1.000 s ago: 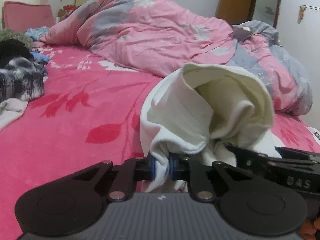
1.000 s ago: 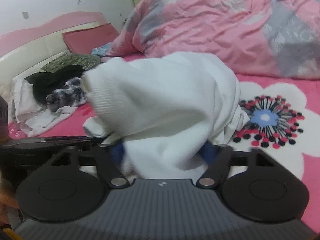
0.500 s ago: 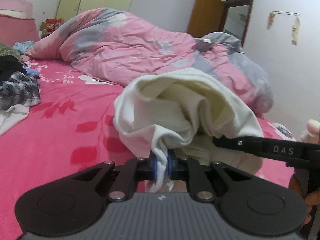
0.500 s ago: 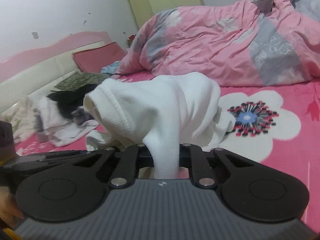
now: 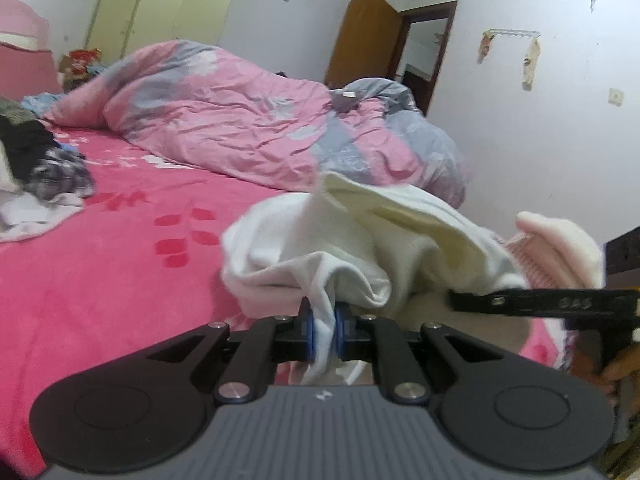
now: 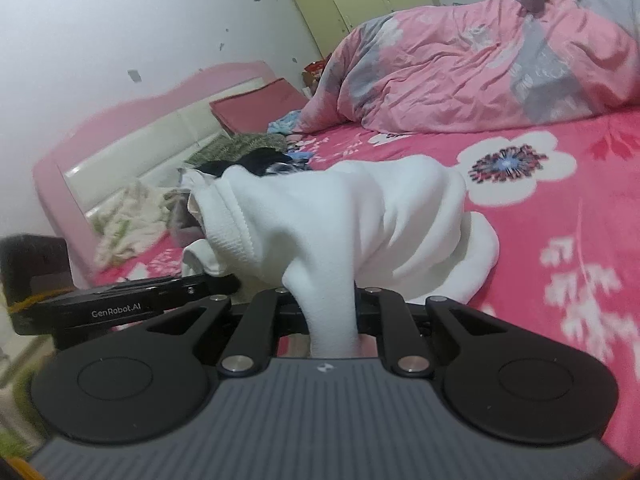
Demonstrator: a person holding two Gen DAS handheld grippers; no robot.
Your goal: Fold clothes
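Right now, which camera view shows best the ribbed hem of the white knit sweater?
The right wrist view: the white knit sweater turns its ribbed hem to that camera, sharp and unobstructed. The left wrist view shows mostly the cream inside and bunched folds.

The white garment (image 6: 360, 216) covers the right gripper's (image 6: 332, 320) fingers entirely, so their tips stay out of sight. In the left wrist view the same cloth hides the bed (image 5: 100, 264) beneath it and is blurred at its far edge. The clothes pile (image 5: 36, 168) runs off the left edge.
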